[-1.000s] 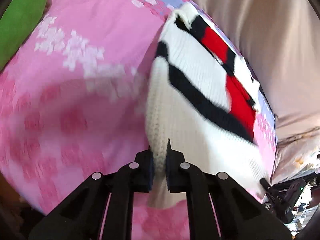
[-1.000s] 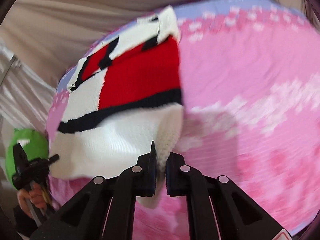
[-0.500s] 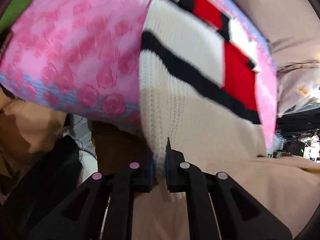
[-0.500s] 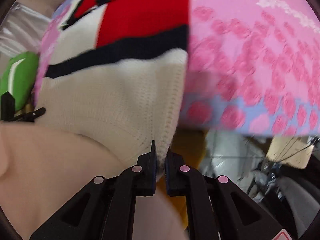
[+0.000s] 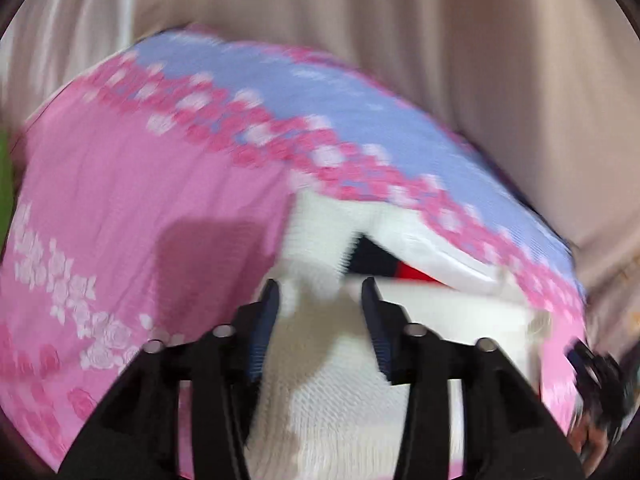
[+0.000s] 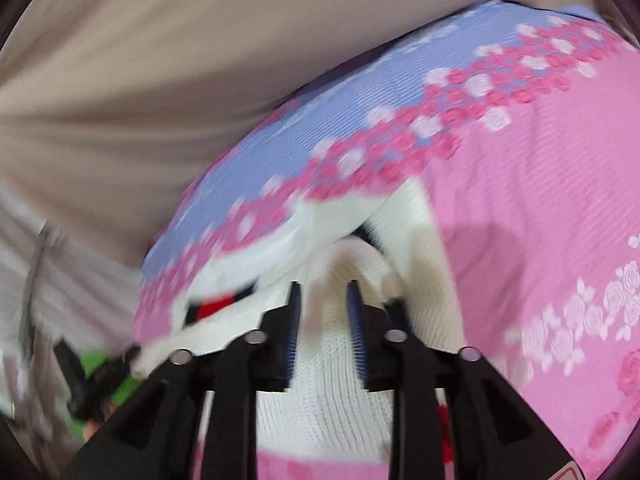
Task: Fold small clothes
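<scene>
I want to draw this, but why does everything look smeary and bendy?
Left wrist view: motion blur smears the pink rose blanket and white knitted sweater; a dark shadow falls on the blanket. Right wrist view: the same blur; the fisheye lens bulges the blanket and darkens the corners.

1. Light: bright, even, soft.
2. Shadows: one dark patch on the pink cloth (image 5: 120, 200) in each view.
3. Blur: heavy motion smear throughout.
4. Edges: fisheye bending, dark corners.

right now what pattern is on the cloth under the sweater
Pink cloth with rose print and a lavender-blue border band, clearest in the right wrist view.
</scene>
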The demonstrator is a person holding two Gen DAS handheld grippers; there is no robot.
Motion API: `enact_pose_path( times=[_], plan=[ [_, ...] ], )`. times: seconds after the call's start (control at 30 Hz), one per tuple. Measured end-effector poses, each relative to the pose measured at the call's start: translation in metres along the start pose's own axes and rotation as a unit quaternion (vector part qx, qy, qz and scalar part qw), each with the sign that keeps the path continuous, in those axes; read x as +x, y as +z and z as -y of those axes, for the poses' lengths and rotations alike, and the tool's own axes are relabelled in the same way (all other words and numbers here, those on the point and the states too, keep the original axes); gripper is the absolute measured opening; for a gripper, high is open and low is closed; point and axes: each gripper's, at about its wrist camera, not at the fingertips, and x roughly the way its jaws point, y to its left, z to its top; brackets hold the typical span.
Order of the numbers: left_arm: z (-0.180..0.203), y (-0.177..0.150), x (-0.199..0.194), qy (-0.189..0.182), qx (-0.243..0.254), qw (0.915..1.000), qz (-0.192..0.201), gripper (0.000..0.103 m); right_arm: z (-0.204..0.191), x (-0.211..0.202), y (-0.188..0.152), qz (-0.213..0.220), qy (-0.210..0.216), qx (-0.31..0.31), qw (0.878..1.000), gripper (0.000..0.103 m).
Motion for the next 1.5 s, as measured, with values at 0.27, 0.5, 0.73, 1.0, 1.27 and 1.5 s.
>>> enact_pose_path(
  times=[0.27,0.5,0.73,1.0,1.27,1.5],
  plan=[
    [-0.013,-0.022,-0.001,-0.011,0.007,0.9998,0.017,0.075,-0.005,-0.012,-0.022,0.03,-0.035,-0.069,0.997,0.065],
    [0.006,-0.02,0.039,0.023,0.03,0.9991,-0.02,0.063,-0.014,0.05,-0.024,-0.035,-0.128,-0.143,0.981,0.066],
    [0.008,0.001,0.018,-0.018,0.015,0.9997,-0.002,0.006,-0.005,0.032,-0.022,-0.037,-0.049,-0.088,0.994,0.011],
    [0.019,0.001,0.077,0.044,0.05,0.9949,-0.076,0.008,0.054,0.041,-0.025,-0.09,-0.12,-0.042,0.988,0.01],
    [0.039,0.028,0.076,0.019,0.051,0.9967,-0.06,0.038,0.013,0.025,0.014,-0.027,-0.105,-0.091,0.99,0.068],
    [0.045,0.043,0.077,-0.009,0.046,0.9974,-0.055,0.007,-0.003,0.084,0.029,-0.098,-0.111,-0.122,0.981,0.008]
  ],
)
